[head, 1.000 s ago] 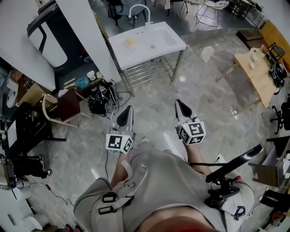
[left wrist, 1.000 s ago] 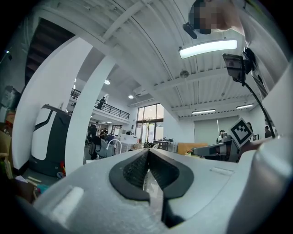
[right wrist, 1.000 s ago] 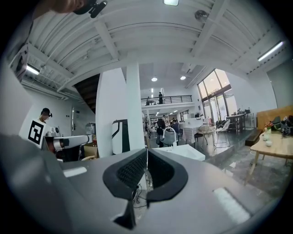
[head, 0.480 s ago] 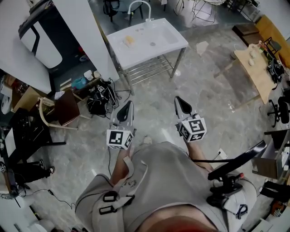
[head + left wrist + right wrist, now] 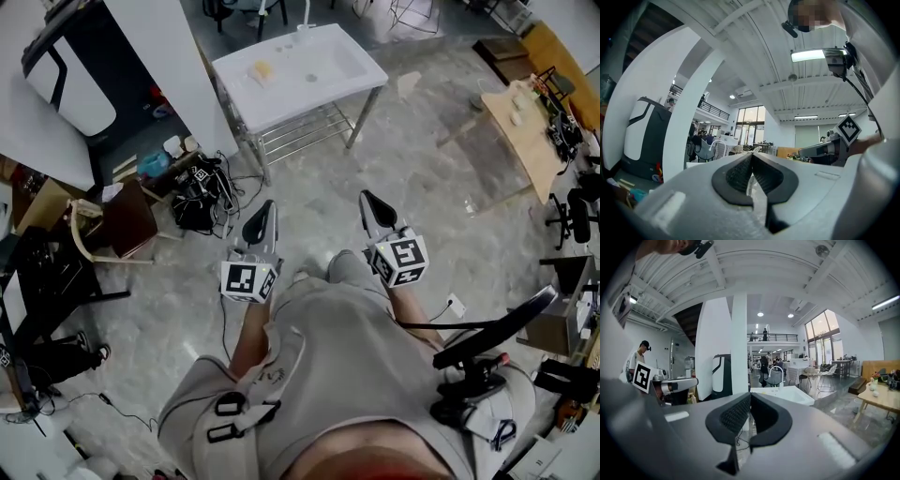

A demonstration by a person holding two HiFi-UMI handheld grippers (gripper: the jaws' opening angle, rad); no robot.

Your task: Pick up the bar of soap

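Observation:
The yellowish bar of soap (image 5: 262,69) lies on the left part of a white sink table (image 5: 349,79) far ahead, at the top of the head view. My left gripper (image 5: 263,215) and right gripper (image 5: 368,200) are held side by side over the grey floor, well short of the table, both pointing towards it. Each is shut with nothing between its jaws. In the left gripper view the pads (image 5: 740,172) meet at the tip. The right gripper view shows its pads (image 5: 736,414) together and the sink table (image 5: 785,393) beyond them.
A white pillar (image 5: 164,66) and a black-and-white machine (image 5: 66,75) stand left of the sink table. A chair (image 5: 117,225) and tangled cables (image 5: 199,192) lie on the floor at left. A wooden table (image 5: 523,117) is at right. Black gear (image 5: 473,380) sits at lower right.
The sink table has slid up and left in the head view. Both grippers have stayed shut and side by side. A knee now shows between them.

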